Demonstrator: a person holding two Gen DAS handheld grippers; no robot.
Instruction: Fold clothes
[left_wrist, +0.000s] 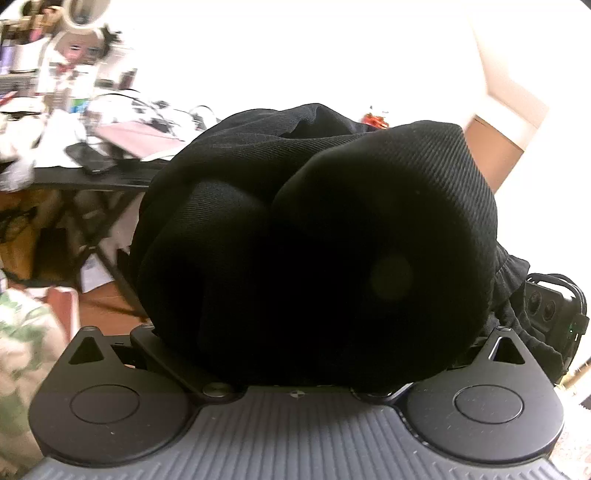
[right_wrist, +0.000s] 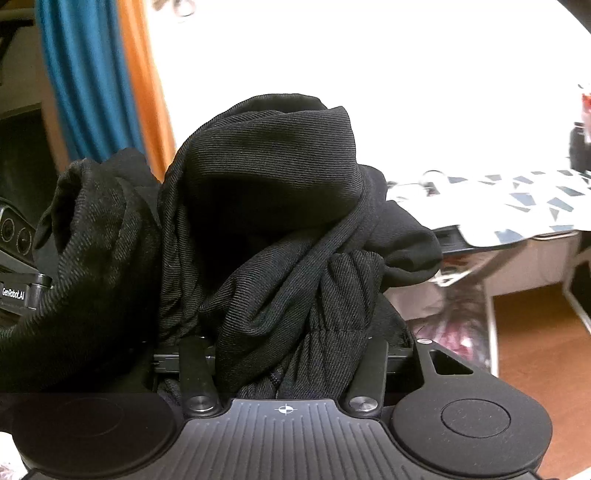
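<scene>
Black garment (left_wrist: 314, 229), qty 1: bunched, heaped over both grippers, filling most of each wrist view; ribbed knit, several rolled folds. Left gripper (left_wrist: 295, 354), qty 1: jaws buried under the cloth, gap not visible, state cannot be told; cloth lies on the linkage arms. Right gripper (right_wrist: 284, 343), qty 1: fingertips hidden by fabric, 2 linkage arms seen w/ a wad of cloth pinched between them, so jaws are held narrow on the garment. Bkgd, left view: counter (left_wrist: 92, 177), qty 1, cluttered w/ papers; phone (left_wrist: 90, 158), qty 1, dark, flat near its front edge. Bkgd, right view: blue curtain (right_wrist: 85, 81), qty 1; patterned cloth (right_wrist: 517, 199), qty 1, white w/ grey triangles, draped over a surface. Wood floor (right_wrist: 535, 332) seen lower right.
</scene>
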